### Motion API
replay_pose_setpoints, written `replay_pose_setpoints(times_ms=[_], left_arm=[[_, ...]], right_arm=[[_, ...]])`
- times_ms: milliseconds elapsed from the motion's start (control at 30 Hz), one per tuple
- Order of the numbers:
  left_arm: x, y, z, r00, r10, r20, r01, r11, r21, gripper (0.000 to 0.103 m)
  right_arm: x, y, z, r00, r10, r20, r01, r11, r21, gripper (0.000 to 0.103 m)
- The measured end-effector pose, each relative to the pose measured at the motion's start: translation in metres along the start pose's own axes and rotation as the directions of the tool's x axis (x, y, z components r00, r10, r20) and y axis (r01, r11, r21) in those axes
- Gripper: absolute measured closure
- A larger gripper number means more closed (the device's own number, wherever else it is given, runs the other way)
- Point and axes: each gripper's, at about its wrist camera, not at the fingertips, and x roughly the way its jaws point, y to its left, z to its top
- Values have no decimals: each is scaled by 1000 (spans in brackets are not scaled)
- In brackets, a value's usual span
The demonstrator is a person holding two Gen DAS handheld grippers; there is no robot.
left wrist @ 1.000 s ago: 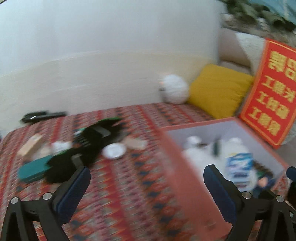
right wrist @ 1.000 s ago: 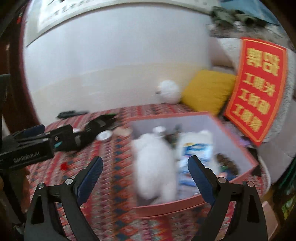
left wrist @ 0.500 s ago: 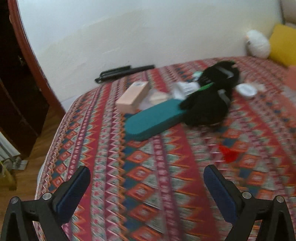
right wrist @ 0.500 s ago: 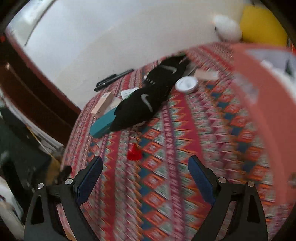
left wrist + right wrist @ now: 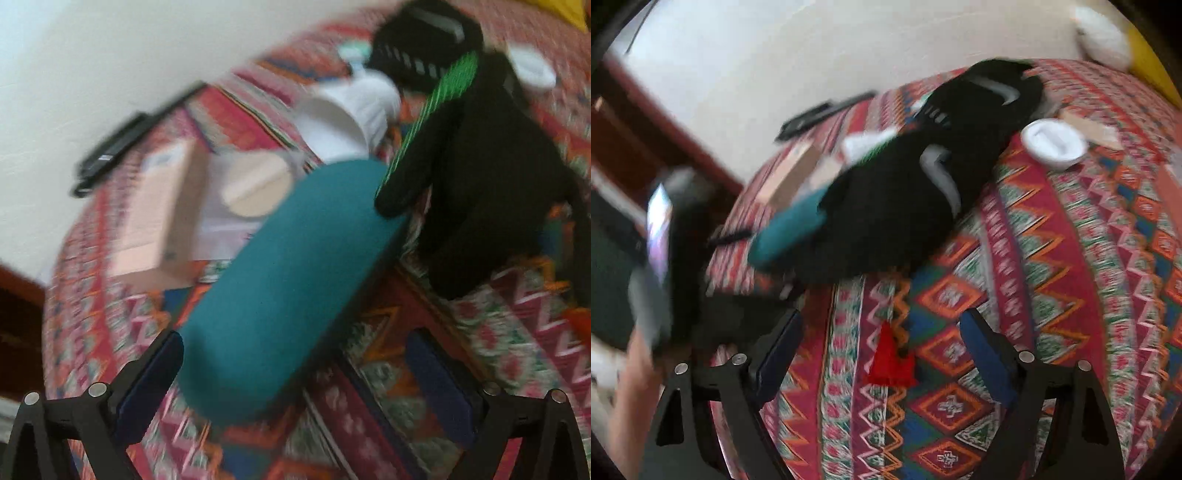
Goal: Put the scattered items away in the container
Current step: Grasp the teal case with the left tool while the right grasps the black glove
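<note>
Closer now: teal case (image 5: 284,280) on patterned bedspread (image 5: 1052,295), white wall (image 5: 92,74) behind.

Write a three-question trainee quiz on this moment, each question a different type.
1. True or false: the left tongs are shut on the teal case.
2. What small item lies on the cloth between the right tongs' fingers? A) white lid B) red scrap C) pink box
3. Fill in: the black shoes partly overlap the far end of the teal ____.

Key: 1 false, both tongs are open and empty; 2 B, the red scrap; 3 case.
</note>
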Motion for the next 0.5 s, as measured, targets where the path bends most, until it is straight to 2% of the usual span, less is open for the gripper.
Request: replay_pose_setpoints(times_ms=[67,133,233,333,367,400,500], left_arm=[[10,1,8,999,-26,23,25,999,43,0],[16,6,16,998,-63,18,63,998,26,0],[17,10,14,996,-84,23,84,996,-20,1],[18,14,13,994,-104,28,106,992,-65,7],[18,15,12,993,-111,30,113,990,-80,11],[18,16,12,993,-118,32,120,988,-96,16],[8,15,1,990,-134,33,137,982,-132,28]], right_arm=[[15,3,6,1000,5,-11,-6,998,-63,14],[20,6,20,996,-74,46,79,989,-122,14],[33,8,44,967,-213,140,240,946,-219,6],[61,7,66,963,-232,135,263,918,-298,3],[68,7,72,966,-226,125,254,915,-313,10],[70,6,77,970,-213,115,239,917,-318,34],[54,1,76,984,-161,72,174,947,-270,34]])
